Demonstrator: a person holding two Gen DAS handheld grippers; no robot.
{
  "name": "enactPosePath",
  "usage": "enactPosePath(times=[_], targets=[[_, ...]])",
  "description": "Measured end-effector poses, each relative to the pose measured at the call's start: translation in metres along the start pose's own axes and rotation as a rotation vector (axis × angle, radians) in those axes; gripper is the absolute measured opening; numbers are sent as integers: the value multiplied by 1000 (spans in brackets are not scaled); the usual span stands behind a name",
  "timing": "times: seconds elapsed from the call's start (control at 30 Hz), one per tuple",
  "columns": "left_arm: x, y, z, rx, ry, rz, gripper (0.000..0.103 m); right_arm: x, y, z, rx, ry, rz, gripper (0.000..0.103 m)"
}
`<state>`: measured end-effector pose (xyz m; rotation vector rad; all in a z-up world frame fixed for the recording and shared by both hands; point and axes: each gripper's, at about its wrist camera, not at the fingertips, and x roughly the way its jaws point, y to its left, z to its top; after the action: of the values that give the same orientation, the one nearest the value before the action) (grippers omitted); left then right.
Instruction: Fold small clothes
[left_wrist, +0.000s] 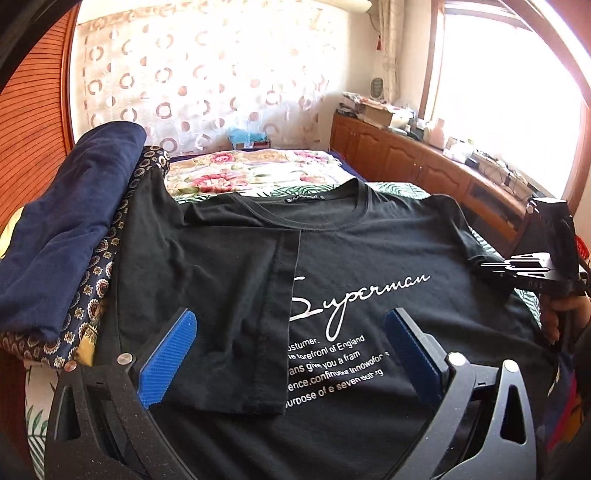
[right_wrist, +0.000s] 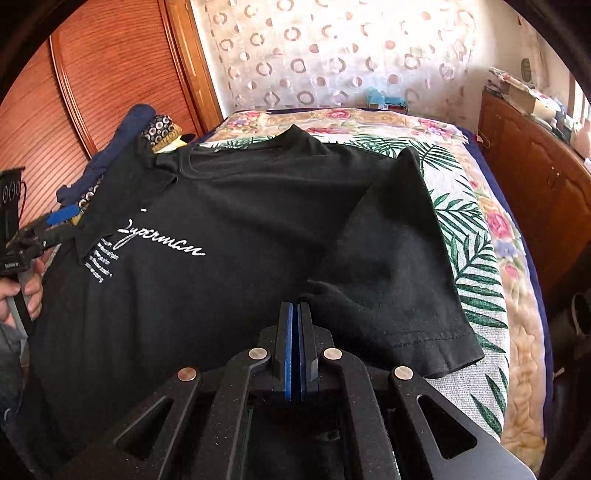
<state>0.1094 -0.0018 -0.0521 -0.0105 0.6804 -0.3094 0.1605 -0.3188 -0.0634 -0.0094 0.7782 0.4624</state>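
A black T-shirt (left_wrist: 369, 243) with white "Superman" print lies face up on the bed; it also shows in the right wrist view (right_wrist: 240, 221). Its left side and sleeve are folded in over the chest (left_wrist: 207, 273). My left gripper (left_wrist: 291, 328) is open and empty, hovering over that folded flap, blue pads (left_wrist: 170, 354) wide apart. My right gripper (right_wrist: 295, 310) is shut, its pads pressed together just above the shirt near the right armpit; I cannot tell whether cloth is pinched. The right sleeve (right_wrist: 413, 295) lies spread out flat.
A pile of folded clothes, navy (left_wrist: 70, 221) over a patterned piece (left_wrist: 99, 280), sits left of the shirt. The floral bedspread (left_wrist: 258, 170) stretches behind. A wooden cabinet (left_wrist: 424, 162) with clutter runs along the right; a wooden wardrobe (right_wrist: 110, 74) stands left.
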Motion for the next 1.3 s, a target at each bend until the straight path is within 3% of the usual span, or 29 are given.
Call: enactPosePath(times=[0.3, 0.37, 0.4, 0.53, 0.6, 0.73, 0.9, 1.17, 1.23, 1.3], targets=[[-15, -11, 0, 3, -42, -39, 103, -46, 8, -7, 0, -84, -32, 5], [-18, -14, 0, 11, -51, -32, 103, -62, 0, -11, 7, -102, -50, 13], [-19, -15, 0, 14, -54, -30, 103, -68, -4, -11, 14, -118, -63, 24], [-23, -21, 0, 23, -67, -26, 103, -78, -21, -14, 45, -136, -141, 27], [-23, -24, -1, 26, -69, -28, 103, -73, -31, -17, 50, -112, -214, 27], [-23, -29, -5, 16, -72, -49, 103, -54, -46, -25, 87, -45, -226, 27], [-27, -39, -8, 32, -77, -63, 103, -40, -44, -28, 111, -5, -177, 27], [-38, -55, -5, 66, -98, -75, 103, -37, -44, -24, 91, -5, -187, 27], [-38, -56, -5, 68, -99, -76, 103, -37, -50, -23, 86, 5, -162, 5], [-38, -55, -5, 61, -99, -75, 103, -40, -53, -21, 117, 1, -106, 5]])
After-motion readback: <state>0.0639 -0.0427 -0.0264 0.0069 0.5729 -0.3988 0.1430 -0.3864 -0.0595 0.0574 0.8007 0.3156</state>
